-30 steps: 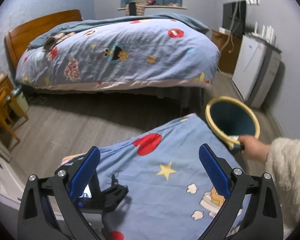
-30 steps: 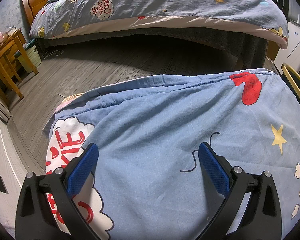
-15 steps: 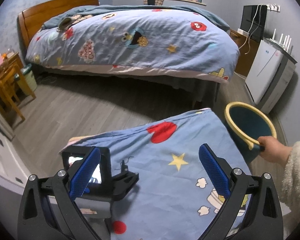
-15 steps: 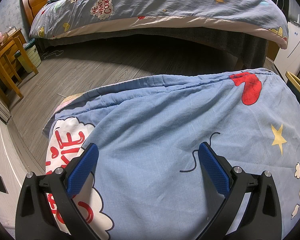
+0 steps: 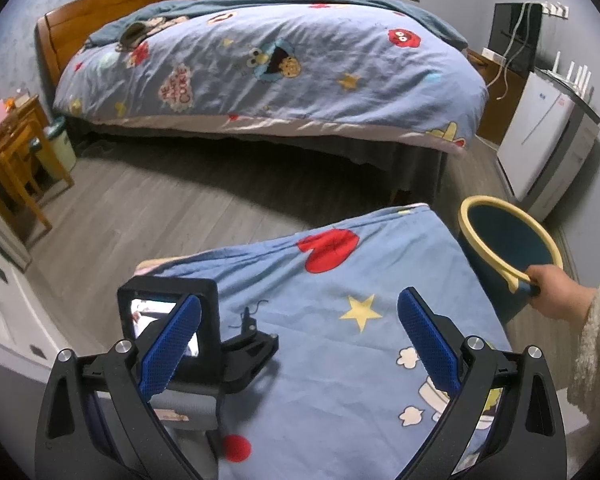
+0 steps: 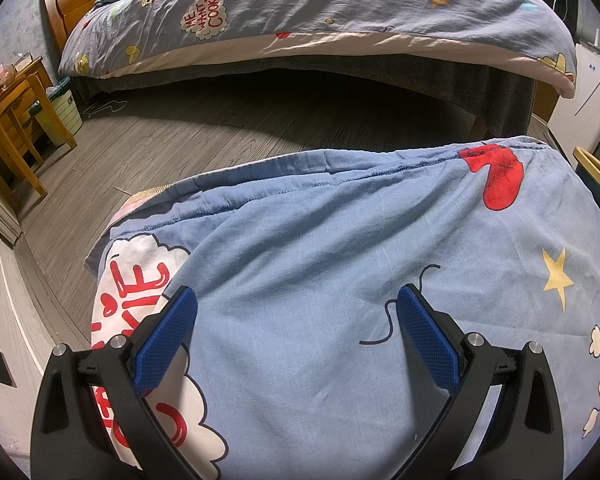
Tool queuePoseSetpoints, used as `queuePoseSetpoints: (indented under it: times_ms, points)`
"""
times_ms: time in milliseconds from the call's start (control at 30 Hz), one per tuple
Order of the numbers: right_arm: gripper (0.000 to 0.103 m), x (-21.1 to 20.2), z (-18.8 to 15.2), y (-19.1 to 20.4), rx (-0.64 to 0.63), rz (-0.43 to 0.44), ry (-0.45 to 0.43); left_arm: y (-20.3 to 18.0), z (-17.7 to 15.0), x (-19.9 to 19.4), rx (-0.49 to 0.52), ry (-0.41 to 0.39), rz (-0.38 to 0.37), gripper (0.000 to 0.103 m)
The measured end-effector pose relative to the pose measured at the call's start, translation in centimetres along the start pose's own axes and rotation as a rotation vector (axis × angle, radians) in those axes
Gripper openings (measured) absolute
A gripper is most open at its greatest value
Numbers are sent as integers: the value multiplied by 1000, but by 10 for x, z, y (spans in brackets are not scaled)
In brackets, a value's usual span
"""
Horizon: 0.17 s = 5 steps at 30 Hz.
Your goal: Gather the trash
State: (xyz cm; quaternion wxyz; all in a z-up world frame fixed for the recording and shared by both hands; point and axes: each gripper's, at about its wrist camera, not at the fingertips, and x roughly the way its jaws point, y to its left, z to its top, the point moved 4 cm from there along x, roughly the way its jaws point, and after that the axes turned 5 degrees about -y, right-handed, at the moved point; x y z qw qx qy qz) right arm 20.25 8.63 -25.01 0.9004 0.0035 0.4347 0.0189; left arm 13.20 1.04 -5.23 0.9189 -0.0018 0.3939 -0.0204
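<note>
Cartoon-print bed [image 5: 284, 64], wooden chair [image 6: 16, 136], white cabinet [image 5: 540, 136].

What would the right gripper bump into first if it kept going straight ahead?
Probably the blue cartoon cloth right in front of it. The right gripper is open and empty, low over that fabric, with the black thread by one finger. The floor and bed lie farther on; depth is hard to judge.

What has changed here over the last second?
The left gripper has pulled back and up, showing more of the right gripper's body lying on the cloth. The hand keeps holding the bin beside the cloth. The right gripper stayed put; both remain open and empty.
</note>
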Motion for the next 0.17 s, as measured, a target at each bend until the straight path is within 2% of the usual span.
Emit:
queuePoseSetpoints:
  times_ms: [167]
  points:
    - [98, 0, 0, 0, 0, 0, 0, 3, -1, 2, -20, 12, -4, 98]
